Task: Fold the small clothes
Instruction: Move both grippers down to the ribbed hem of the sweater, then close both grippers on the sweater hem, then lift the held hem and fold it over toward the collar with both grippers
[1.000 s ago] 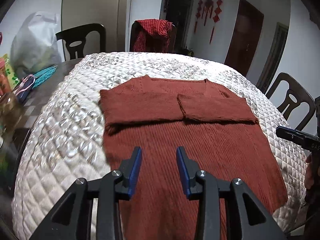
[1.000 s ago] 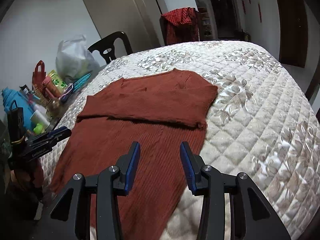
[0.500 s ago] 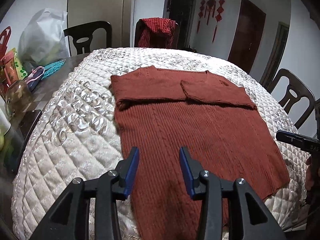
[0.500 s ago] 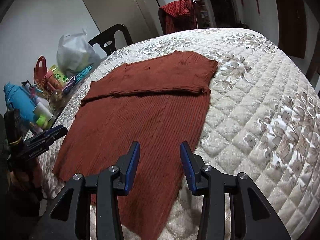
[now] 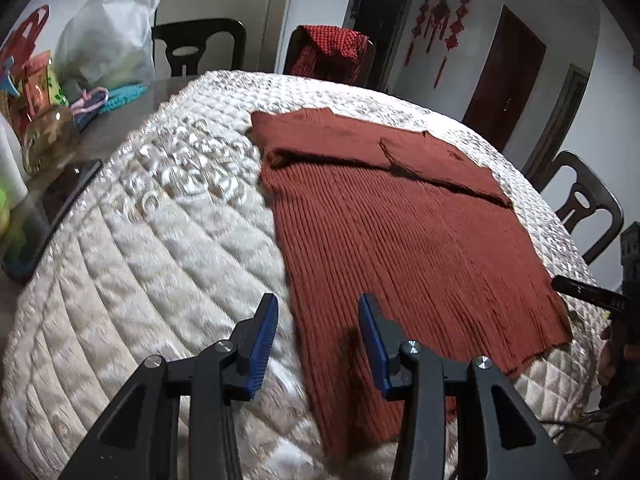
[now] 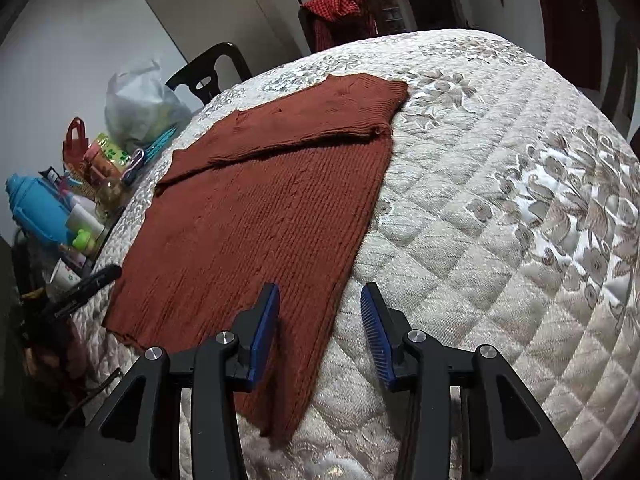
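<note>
A rust-red ribbed sweater (image 5: 400, 232) lies flat on a cream quilted cover (image 5: 160, 240), with both sleeves folded across its chest (image 5: 420, 152). My left gripper (image 5: 318, 308) hovers open above the sweater's near left edge, with nothing between its blue pads. Over the near right edge of the sweater (image 6: 260, 216), my right gripper (image 6: 320, 300) also stands open and empty, half above the quilt (image 6: 500, 200). Each gripper shows in the other's view: the right one's finger (image 5: 588, 296) at the far right, the left one's finger (image 6: 88, 284) at the left.
Dark chairs (image 5: 196, 44) (image 5: 588, 208) ring the table, one draped with a red checked cloth (image 5: 332, 52). Along the left side sit a white bag (image 5: 108, 40), a glass jar (image 5: 48, 140), a dark flat device (image 5: 64, 196) and a blue bottle (image 6: 36, 208).
Both grippers have drawn back toward the sweater's hem and come lower, the left one sliding out to its left edge and the right one to its right edge. The left jaws stand slightly wider.
</note>
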`<act>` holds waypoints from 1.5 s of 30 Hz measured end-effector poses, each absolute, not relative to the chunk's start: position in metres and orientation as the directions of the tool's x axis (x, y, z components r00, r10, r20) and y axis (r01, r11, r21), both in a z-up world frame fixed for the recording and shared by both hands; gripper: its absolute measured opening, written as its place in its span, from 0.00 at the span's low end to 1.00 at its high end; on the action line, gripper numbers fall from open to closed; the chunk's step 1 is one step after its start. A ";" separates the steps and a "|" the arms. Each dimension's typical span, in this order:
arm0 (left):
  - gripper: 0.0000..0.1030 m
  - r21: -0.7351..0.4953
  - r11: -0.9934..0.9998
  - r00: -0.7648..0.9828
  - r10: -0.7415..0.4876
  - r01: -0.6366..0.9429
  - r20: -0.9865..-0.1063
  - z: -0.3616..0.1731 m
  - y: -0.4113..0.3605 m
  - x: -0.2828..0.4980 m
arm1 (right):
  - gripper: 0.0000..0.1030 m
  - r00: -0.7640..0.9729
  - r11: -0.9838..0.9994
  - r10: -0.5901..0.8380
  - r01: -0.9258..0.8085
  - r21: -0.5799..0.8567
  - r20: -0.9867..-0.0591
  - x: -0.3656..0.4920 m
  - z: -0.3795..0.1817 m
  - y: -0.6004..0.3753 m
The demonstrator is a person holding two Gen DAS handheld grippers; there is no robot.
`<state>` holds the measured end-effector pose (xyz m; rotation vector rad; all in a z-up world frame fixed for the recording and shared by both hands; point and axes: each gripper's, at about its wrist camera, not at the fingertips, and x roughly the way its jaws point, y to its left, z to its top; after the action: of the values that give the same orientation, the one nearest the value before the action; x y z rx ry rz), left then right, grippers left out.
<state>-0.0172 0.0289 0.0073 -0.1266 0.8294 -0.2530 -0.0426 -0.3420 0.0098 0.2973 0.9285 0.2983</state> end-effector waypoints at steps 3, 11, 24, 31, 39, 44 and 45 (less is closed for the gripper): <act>0.43 -0.235 0.954 0.629 -0.299 0.185 -0.718 0.002 0.026 -0.023 | 0.42 0.565 0.918 0.375 -0.118 0.378 -0.735 -0.045 0.010 -0.342; 0.43 -0.339 0.920 0.624 -0.385 0.198 -0.680 0.000 0.031 -0.037 | 0.47 0.548 0.889 0.438 -0.145 0.435 -0.712 -0.060 0.008 -0.336; 0.43 -0.441 0.873 0.602 -0.470 0.209 -0.645 -0.003 0.029 -0.045 | 0.40 0.521 0.821 0.535 -0.138 0.553 -0.665 -0.071 0.004 -0.336; 0.25 -0.452 0.877 0.614 -0.449 0.164 -0.649 -0.007 0.032 -0.039 | 0.17 0.509 0.814 0.547 -0.137 0.564 -0.665 -0.068 -0.001 -0.331; 0.08 -0.464 0.873 0.621 -0.450 0.152 -0.642 0.000 0.040 -0.035 | 0.06 0.529 0.795 0.571 -0.165 0.584 -0.628 -0.067 0.006 -0.332; 0.07 -0.465 0.859 0.666 -0.476 0.213 -0.574 0.029 0.045 -0.049 | 0.06 0.573 0.753 0.616 -0.226 0.618 -0.541 -0.081 0.031 -0.341; 0.07 -0.468 0.854 0.673 -0.484 0.226 -0.559 0.036 0.046 -0.052 | 0.06 0.580 0.747 0.621 -0.233 0.622 -0.527 -0.084 0.036 -0.343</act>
<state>-0.0516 0.0459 0.0355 -0.3800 0.7312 -0.4107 -0.0841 -0.3434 0.0360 0.5314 0.8071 0.5271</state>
